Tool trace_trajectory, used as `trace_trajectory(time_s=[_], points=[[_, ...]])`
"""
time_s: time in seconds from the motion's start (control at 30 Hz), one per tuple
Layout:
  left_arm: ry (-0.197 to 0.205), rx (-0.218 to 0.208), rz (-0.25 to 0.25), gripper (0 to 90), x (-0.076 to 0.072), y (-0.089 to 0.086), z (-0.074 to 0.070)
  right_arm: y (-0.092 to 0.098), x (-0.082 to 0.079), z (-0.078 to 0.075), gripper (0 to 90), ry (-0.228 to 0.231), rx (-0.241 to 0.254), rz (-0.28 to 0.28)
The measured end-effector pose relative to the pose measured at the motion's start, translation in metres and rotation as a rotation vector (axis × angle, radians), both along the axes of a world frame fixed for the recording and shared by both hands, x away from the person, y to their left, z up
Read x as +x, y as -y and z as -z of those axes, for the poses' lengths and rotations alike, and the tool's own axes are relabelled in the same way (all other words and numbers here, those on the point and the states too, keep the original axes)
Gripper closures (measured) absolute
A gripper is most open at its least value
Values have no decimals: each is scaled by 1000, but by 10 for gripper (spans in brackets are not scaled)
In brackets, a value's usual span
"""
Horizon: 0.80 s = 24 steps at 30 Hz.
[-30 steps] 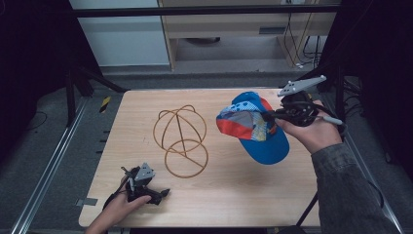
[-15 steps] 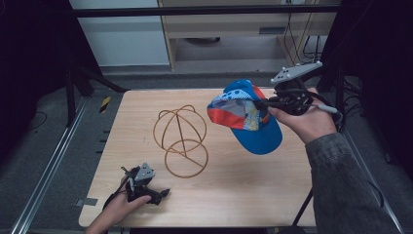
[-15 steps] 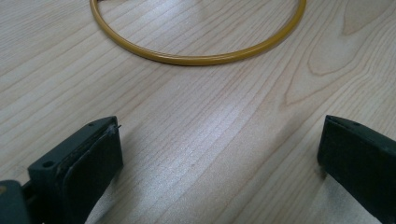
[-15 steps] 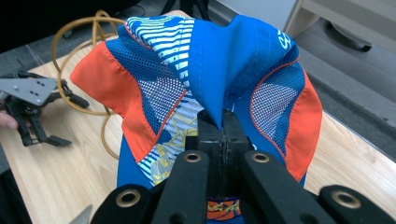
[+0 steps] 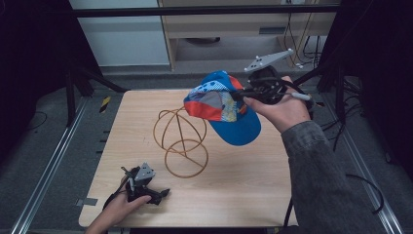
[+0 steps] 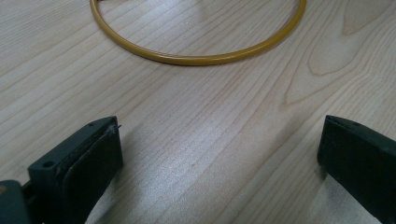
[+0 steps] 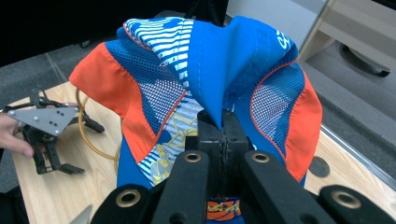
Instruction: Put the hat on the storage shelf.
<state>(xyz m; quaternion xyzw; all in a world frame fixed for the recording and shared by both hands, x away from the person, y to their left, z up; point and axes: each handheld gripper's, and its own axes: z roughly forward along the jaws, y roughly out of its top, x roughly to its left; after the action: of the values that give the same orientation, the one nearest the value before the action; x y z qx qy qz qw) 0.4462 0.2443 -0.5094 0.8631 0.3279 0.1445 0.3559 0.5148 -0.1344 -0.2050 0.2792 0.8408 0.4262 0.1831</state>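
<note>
Cap (image 5: 221,109) in blue, orange and stripes hangs in the air over the wooden table (image 5: 253,180). The right gripper (image 5: 242,94) holds it up high, near the far right part of the table. In the high view the cap sits just above and to the right of the gold wire stand (image 5: 181,139), and its blue brim points down toward the table. You cannot see from up there how the jaws bite the cap.

The right gripper view shows that part well. Its two black jaws are pressed tight together on a fold of the cap's (image 7: 205,88) blue cloth. The cap's mesh and orange sides spread out to both sides of the pinch. Behind the cap you can see a bit of the gold wire stand (image 7: 88,135), and far off, the left gripper (image 7: 46,135) resting on the table with a hand on it.

The high view shows the left gripper (image 5: 163,193) low at the near left corner of the table, held by a hand (image 5: 119,209). It is well apart from the cap.

The left gripper view shows its two black jaws wide apart with nothing between them but bare wood. Just ahead lies the round gold ring (image 6: 196,56) at the bottom of the stand, flat on the table.
</note>
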Motion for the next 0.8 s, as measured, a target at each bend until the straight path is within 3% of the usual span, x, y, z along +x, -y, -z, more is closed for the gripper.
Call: trace_trajectory(time_s=[0.27, 0.8], points=[[1, 2, 4, 0, 1, 0, 0, -26, 3, -12, 900, 22, 11, -47], [1, 3, 4, 0, 1, 0, 0, -65, 16, -14, 900, 20, -6, -95]])
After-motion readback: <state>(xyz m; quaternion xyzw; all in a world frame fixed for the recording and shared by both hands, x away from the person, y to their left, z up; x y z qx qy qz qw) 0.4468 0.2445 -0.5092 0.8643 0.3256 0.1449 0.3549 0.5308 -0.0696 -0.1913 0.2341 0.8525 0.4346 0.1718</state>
